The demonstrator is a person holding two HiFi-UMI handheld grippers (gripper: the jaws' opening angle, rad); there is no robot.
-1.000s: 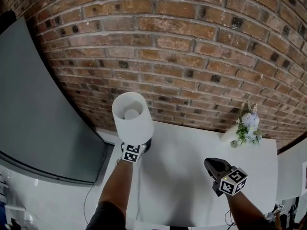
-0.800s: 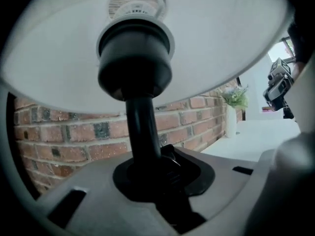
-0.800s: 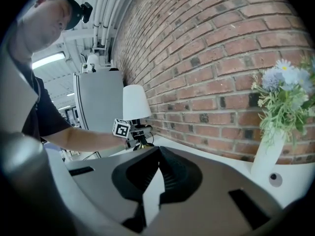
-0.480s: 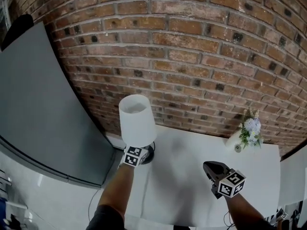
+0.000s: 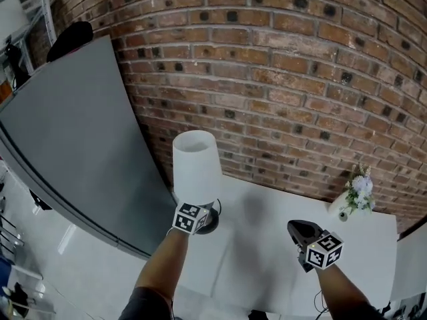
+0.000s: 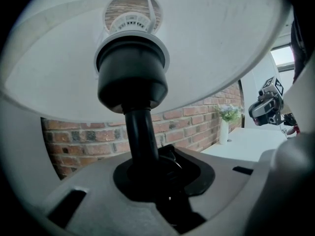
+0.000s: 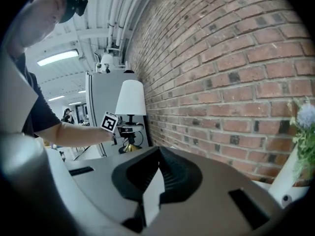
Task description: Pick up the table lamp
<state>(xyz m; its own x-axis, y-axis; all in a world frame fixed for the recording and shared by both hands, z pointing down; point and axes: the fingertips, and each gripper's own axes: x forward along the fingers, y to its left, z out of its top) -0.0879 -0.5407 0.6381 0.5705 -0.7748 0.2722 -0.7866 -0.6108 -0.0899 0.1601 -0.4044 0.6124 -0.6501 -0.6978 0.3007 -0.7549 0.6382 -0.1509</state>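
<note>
The table lamp has a white shade [image 5: 196,165], a black stem [image 6: 140,132] and a round dark base [image 5: 208,220]. My left gripper [image 5: 200,210] is shut on the stem just under the shade; its jaws have just been closing, with the stem between them. In the left gripper view the black socket and the shade [image 6: 59,58] fill the upper frame above my left gripper [image 6: 147,173]. My right gripper [image 5: 298,229] hovers over the white table [image 5: 267,259] to the right, shut and empty. The right gripper view shows its jaws [image 7: 156,161] together and the lamp [image 7: 131,98] far left.
A brick wall [image 5: 287,79] runs behind the table. A white vase with flowers [image 5: 357,193] stands at the table's far right corner. A large grey panel [image 5: 73,139] leans at the left, close to the lamp. The lamp's cord hangs off the table's left edge.
My left gripper has risen with the lamp in its grip and moved a little to the right. My right gripper has also lifted slightly. The head view now shows more of the wall.
</note>
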